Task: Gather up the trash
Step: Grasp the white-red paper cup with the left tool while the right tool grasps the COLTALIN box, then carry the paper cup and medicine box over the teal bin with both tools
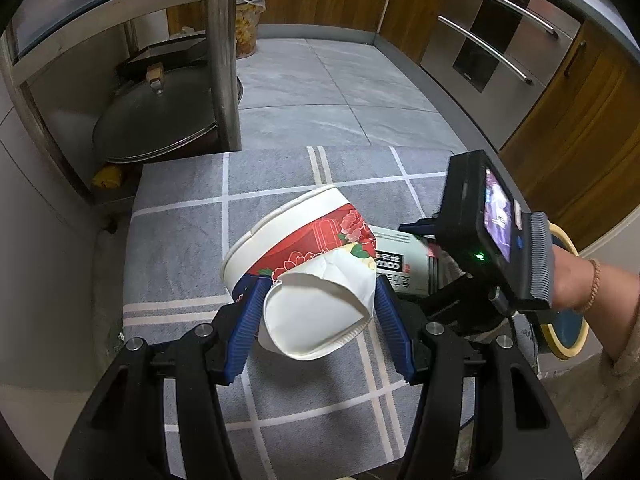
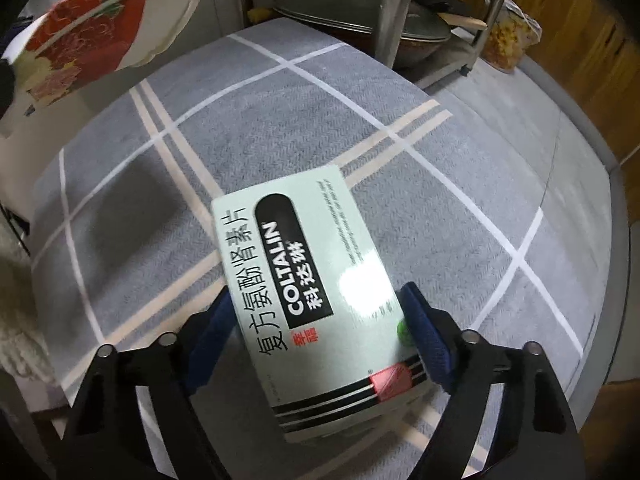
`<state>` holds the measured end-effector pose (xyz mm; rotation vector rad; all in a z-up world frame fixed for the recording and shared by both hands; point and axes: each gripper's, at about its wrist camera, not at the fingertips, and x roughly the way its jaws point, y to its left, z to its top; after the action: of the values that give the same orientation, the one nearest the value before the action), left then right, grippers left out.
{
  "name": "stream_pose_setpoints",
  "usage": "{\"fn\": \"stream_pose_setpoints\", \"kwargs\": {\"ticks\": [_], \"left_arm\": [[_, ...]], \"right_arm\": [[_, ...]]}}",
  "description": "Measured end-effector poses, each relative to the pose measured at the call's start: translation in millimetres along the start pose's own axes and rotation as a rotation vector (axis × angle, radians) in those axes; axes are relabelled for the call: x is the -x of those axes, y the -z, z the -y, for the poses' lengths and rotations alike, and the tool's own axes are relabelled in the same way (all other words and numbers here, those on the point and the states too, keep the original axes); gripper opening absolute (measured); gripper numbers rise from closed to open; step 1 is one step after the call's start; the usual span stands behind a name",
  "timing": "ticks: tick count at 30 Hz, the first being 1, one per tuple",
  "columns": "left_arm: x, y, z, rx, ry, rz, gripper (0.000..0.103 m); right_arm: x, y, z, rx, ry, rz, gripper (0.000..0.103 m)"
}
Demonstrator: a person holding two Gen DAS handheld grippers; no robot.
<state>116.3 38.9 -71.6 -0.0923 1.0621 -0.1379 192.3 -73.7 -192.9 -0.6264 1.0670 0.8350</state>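
My left gripper (image 1: 320, 286) is shut on a crumpled white paper cup (image 1: 316, 312), its blue pads against both sides. A red-flowered paper bowl (image 1: 296, 232) sits tipped right behind the cup, touching it; in the right wrist view the bowl (image 2: 100, 20) hangs above the mat at top left. A pale green medicine box (image 2: 312, 280) lies on the grey checked mat (image 2: 460, 184). My right gripper (image 2: 316, 292) has it between its blue pads, both touching the box's long edges. The box (image 1: 404, 260) also shows just behind the cup.
A metal rack with a wok lid (image 1: 160, 120) and a steel leg (image 1: 224, 60) stands at the mat's far left corner. A yellow-patterned bag (image 1: 246, 20) sits by wooden cabinets. An oven front (image 1: 500, 48) is on the right. A hand (image 1: 576, 280) holds the right gripper beside a tape roll (image 1: 568, 332).
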Motion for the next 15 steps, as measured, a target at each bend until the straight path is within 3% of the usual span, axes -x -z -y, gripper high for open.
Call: {"fn": "stream_pose_setpoints", "kwargs": {"ticks": [10, 15], "left_arm": [[-0.6, -0.5, 9.9, -0.031, -0.016, 0.001, 0.056], [0.8, 0.2, 26.5, -0.052, -0.003, 0.003, 0.056]], "right_arm": [[57.3, 21.8, 5.7, -0.093, 0.066, 0.064, 0.075], [78.9, 42.6, 4.0, -0.129, 0.097, 0.055, 0.074]]}}
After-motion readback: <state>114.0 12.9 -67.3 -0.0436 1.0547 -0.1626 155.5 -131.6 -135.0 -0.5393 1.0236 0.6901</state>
